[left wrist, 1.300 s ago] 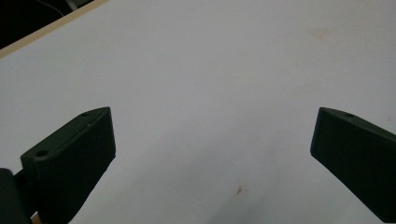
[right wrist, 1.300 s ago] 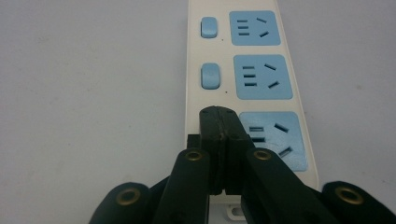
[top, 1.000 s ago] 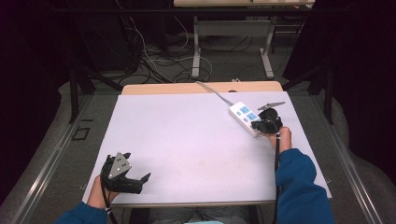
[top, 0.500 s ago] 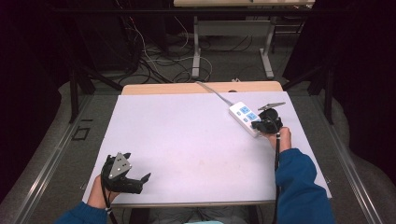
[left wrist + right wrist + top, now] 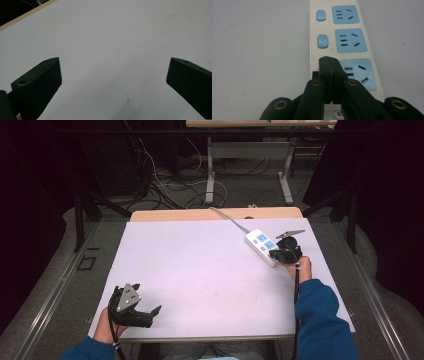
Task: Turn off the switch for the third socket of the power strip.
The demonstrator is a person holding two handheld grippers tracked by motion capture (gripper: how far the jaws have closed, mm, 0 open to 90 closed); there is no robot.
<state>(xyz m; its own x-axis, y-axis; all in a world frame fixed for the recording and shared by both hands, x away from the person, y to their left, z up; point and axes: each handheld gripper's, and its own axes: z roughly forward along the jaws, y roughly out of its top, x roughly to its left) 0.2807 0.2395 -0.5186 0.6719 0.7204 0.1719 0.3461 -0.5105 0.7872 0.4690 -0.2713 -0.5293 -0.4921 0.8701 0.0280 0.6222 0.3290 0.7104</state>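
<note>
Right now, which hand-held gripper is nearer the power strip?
Right. The right hand-held gripper has its shut jaws over the power strip, beside its nearest socket. The left hand-held gripper sits open at the table's opposite near corner.

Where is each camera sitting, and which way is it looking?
High view: above the person's side, facing forward and down on the table; both hands, blue sleeves, left claw, right claw.
Left gripper view: on the left claw, looking along its wide-apart jaws at bare tabletop.
Right gripper view: on the right claw, jaws together over the power strip.
Shared: the high and right gripper views both show the power strip.
</note>
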